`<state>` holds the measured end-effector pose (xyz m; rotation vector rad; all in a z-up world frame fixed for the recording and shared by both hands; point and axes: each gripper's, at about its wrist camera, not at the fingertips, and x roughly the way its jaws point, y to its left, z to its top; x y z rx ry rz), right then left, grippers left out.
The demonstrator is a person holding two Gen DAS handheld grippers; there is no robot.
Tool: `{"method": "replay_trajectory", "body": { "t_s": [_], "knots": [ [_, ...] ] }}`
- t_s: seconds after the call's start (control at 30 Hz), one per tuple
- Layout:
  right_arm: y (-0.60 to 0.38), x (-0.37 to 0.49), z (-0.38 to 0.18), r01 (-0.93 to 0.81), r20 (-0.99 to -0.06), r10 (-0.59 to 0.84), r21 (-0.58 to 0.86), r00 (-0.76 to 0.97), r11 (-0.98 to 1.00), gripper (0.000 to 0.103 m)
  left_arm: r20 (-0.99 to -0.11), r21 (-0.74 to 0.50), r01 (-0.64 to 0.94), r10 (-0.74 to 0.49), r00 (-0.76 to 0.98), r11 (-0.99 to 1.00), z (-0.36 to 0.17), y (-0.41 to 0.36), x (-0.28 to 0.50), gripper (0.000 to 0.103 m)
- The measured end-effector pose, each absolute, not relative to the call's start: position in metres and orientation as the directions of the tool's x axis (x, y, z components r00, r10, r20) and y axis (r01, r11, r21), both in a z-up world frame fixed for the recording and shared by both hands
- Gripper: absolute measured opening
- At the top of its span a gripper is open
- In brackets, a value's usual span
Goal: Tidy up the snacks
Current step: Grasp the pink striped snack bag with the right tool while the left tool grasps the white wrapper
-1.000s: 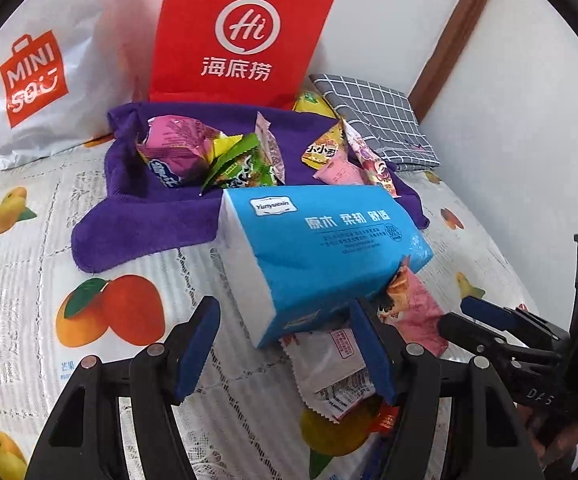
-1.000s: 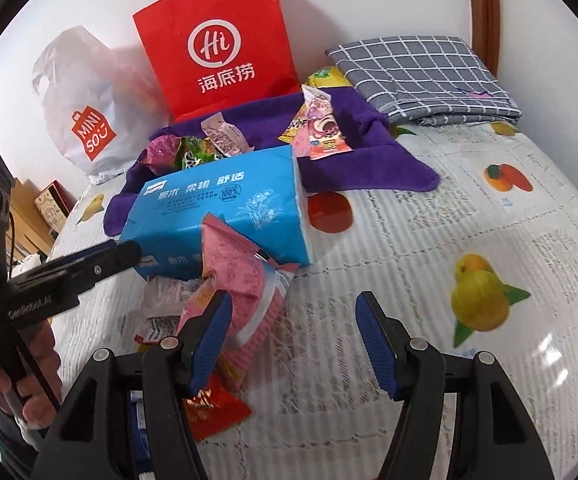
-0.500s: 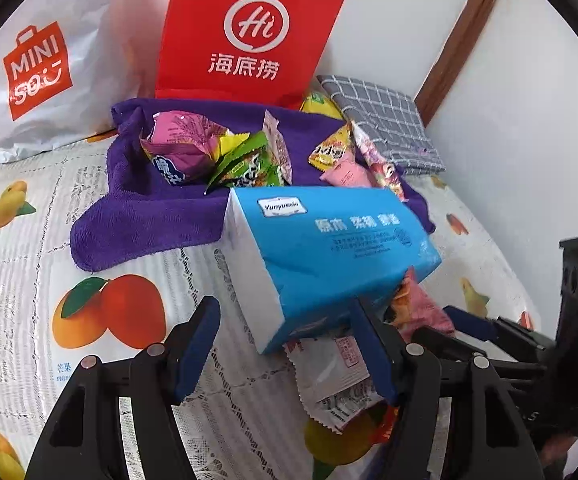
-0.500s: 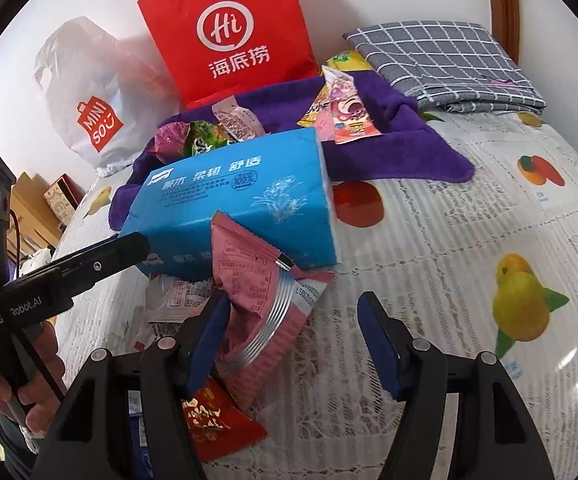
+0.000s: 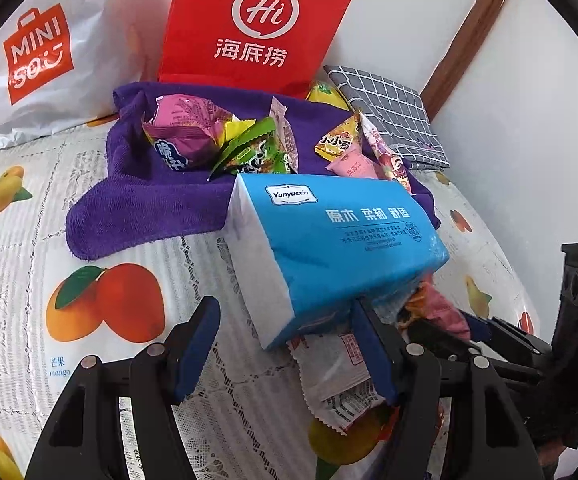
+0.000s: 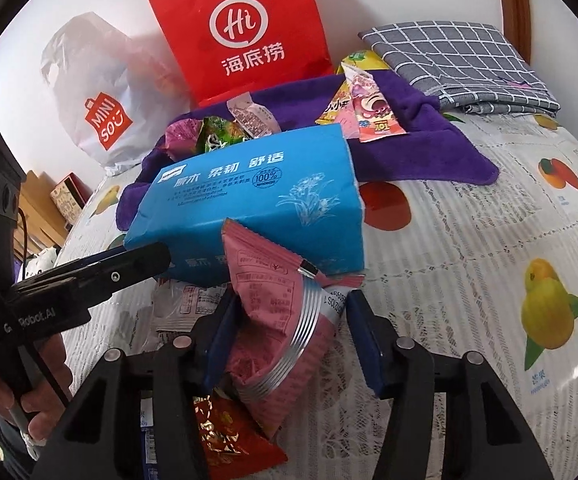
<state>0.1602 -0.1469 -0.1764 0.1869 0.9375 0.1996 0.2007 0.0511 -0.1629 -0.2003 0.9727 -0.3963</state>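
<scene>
Snack packet [image 6: 277, 320], pink, sits lower centre between the closing right gripper [image 6: 289, 332]; pickup under way, next needing firm closure.

Glossy plastic tissue pack [image 5: 341, 240], fuzzy purple towel [image 5: 137, 216], crinkled pink foil packet [image 6: 281, 320], matt red paper bag [image 5: 257, 24]

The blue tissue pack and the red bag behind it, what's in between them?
A purple towel with snack packets lying on it sits between the blue tissue pack and the red bag. Both wrist views show it.
</scene>
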Motion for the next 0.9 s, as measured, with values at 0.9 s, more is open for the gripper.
{"method": "replay_trajectory", "body": {
  "t_s": [0.9],
  "knots": [
    [-0.219, 0.12, -0.171, 0.039, -0.734, 0.045, 0.097, 0.678, 0.995, 0.051, -0.804, -0.323, 0.257, -0.407, 0.434, 0.911, -0.175, 0.031, 0.201, 0.065]
  ]
}}
